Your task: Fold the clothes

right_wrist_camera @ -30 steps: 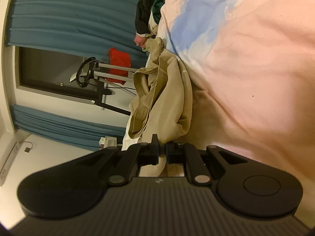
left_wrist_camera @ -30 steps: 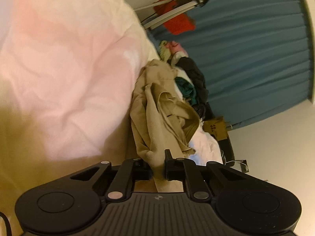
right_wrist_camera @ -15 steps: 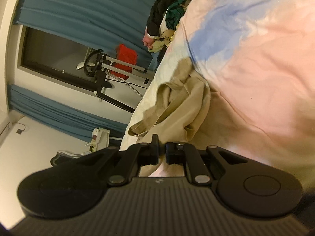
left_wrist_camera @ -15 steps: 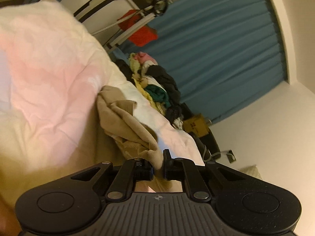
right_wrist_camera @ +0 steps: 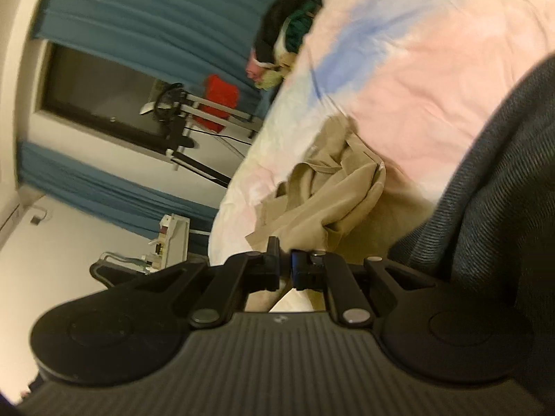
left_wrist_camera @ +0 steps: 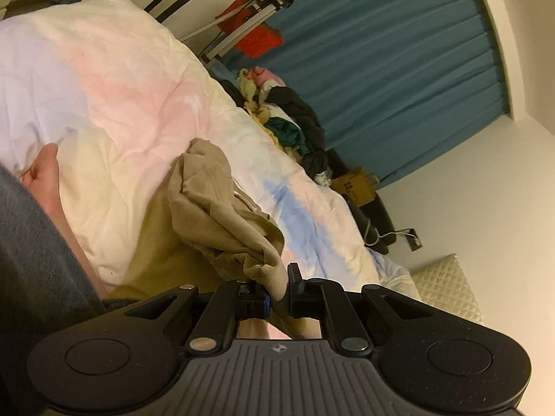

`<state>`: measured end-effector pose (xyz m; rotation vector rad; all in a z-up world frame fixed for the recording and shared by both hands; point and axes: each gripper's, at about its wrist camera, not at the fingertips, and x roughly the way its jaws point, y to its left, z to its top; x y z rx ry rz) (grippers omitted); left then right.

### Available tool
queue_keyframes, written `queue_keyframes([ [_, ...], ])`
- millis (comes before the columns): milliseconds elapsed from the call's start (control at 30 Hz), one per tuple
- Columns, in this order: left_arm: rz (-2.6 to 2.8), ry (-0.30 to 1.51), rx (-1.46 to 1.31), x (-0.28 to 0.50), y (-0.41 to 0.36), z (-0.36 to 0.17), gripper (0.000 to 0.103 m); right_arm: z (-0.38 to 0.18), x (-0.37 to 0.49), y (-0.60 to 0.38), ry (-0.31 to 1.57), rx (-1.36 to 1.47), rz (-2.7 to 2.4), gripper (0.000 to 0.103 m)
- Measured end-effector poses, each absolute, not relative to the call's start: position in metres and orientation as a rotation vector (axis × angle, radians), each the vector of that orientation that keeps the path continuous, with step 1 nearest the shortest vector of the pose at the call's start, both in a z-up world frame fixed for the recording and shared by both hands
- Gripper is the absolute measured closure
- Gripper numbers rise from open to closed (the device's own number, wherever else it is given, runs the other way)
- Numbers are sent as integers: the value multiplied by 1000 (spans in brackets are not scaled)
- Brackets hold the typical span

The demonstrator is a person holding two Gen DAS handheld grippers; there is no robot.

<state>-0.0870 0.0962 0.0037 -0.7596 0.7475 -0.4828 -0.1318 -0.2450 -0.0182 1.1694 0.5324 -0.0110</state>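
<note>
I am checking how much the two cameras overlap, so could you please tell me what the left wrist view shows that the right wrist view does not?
Only the left wrist view shows a bare hand, a yellow paper bag and a quilted cushion.

Only the right wrist view shows a dark window and a white box by the wall.

Both show the beige garment, pinched by the left gripper and the right gripper, the pastel duvet, the clothes pile and the blue curtain.

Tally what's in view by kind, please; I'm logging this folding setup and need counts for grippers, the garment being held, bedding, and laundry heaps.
Grippers: 2, the left gripper and the right gripper
Held garments: 1, the beige garment
Bedding: 1, the pastel duvet
Laundry heaps: 1, the clothes pile
Total: 5
</note>
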Motion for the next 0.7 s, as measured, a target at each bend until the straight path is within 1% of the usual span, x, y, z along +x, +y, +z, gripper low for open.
queue_keyframes([
  [100, -444, 763, -741, -62, 86, 10, 92, -14, -110, -247, 537, 1158, -19, 93],
  [367, -339, 765, -623, 36, 46, 28, 91, 5, -13, -255, 540, 1066, -89, 93],
  [500, -292, 781, -556, 75, 26, 22, 91, 2, 27, -260, 556, 1046, -132, 93],
  [700, -257, 782, -493, 113, 2, 3, 91, -14, 75, -267, 585, 1000, -183, 93],
])
